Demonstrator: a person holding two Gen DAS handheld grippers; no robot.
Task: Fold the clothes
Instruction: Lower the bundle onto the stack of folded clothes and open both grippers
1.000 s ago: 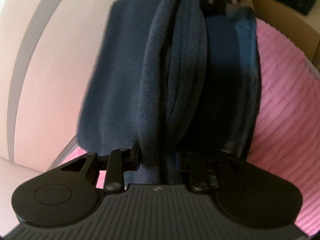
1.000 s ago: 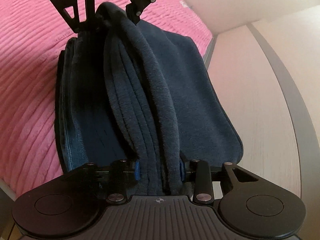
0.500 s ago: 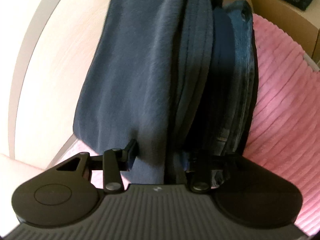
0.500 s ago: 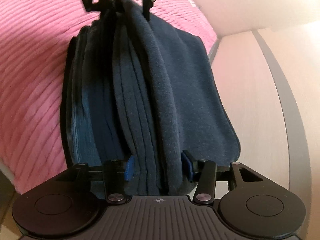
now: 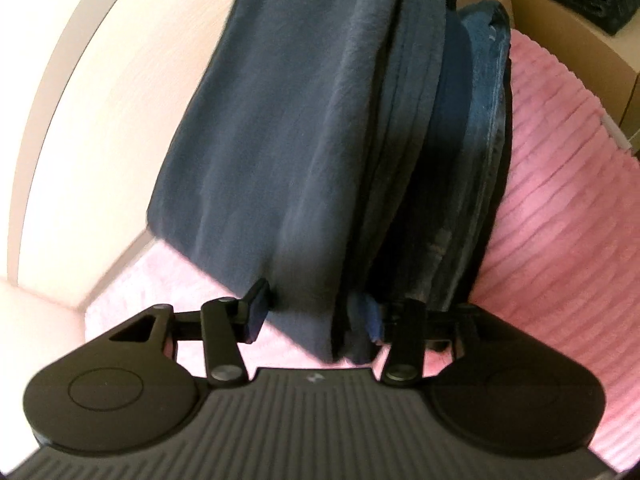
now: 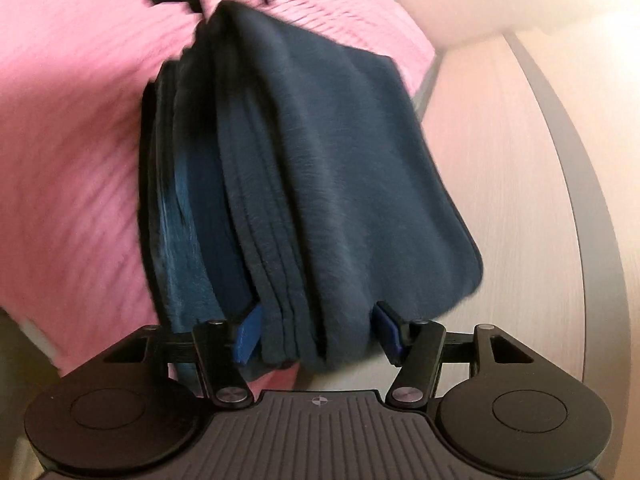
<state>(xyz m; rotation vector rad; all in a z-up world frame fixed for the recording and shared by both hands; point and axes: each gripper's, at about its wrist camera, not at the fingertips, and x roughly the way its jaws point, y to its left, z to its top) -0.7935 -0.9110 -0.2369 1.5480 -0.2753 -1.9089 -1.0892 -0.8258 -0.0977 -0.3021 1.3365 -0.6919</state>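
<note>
Pink ribbed bedding carries the folded navy fleece garment, with pale wood panelling alongside. I see my left gripper spread wide, the garment's end loose between its pads. My right gripper is likewise spread around the opposite end.

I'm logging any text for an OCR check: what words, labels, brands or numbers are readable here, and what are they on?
No readable text in either view.
left gripper: a small pale mark on its ribbed body, too small to read.
right gripper: a small round crosshair symbol on its body, no letters.
folded navy garment: no visible tag or print.
pink blanket: plain.
cardboard box: no legible print.
</note>
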